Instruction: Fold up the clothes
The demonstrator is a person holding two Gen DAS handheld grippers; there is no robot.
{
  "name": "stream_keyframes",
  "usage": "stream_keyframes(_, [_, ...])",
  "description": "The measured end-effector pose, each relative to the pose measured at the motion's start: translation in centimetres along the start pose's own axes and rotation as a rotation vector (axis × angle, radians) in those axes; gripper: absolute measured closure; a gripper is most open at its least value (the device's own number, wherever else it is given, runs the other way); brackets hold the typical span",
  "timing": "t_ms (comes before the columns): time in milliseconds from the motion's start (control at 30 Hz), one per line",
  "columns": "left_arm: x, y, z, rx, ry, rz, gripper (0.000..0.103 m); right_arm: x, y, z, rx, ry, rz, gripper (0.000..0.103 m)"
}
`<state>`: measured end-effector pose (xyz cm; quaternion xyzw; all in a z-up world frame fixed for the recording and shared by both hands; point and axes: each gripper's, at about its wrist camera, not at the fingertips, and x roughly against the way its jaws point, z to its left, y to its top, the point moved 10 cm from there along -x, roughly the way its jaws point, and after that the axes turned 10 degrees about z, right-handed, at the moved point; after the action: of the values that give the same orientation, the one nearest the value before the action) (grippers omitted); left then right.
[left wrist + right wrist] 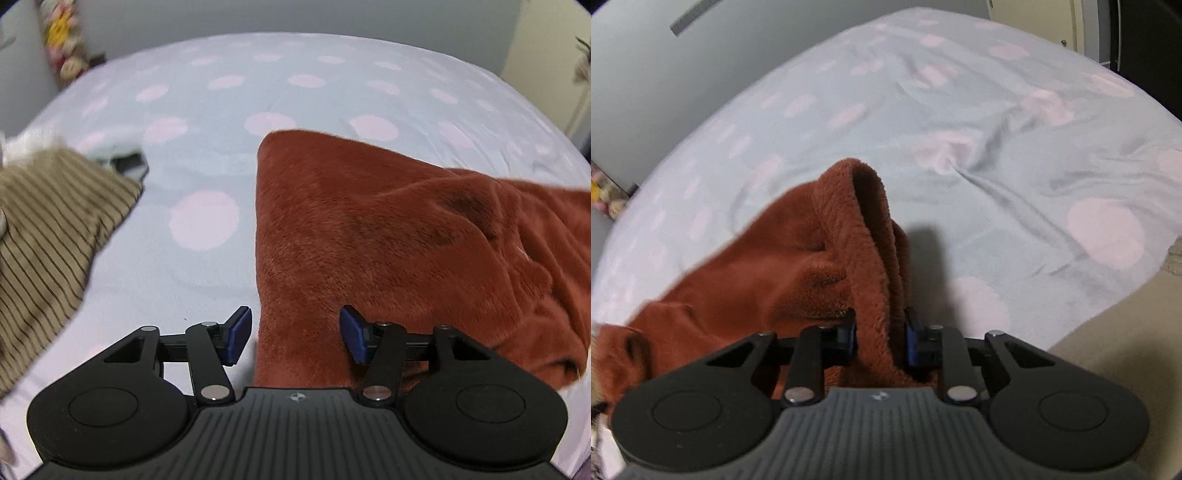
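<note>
Polka-dot bed (207,155) underneath, rust fleece garment (388,236) barely started folding: my right tool (880,338) pinches its bunched edge, left tool (295,338) hangs wide around another part. Striped garment (48,229) untouched.

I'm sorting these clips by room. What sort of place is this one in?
Most likely a bedroom at home. The clothes lie on a bed with a pale blue sheet with pink spots; a rust fleece garment and a striped brown one rest on it, and soft toys hang by the wall.
</note>
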<state>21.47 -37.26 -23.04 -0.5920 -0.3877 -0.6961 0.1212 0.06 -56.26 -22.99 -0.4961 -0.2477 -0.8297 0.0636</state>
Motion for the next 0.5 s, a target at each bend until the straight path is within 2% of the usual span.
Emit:
stream_keyframes(100, [1.6, -0.2, 0.2, -0.024, 0.026, -0.033, 0.054, 2.9, 0.3, 2.3, -0.021, 0.078, -0.019, 0.077])
stream_keyframes(267, [4.7, -1.1, 0.4, 0.009, -0.002, -0.091, 0.054, 7.1, 0.6, 8.2, -0.045, 0.226, -0.029, 0.077])
stream_keyframes(500, [8.2, -2.2, 0.7, 0.029, -0.011, -0.145, 0.054, 10.8, 0.1, 19.9, 0.037, 0.372, -0.075, 0.077])
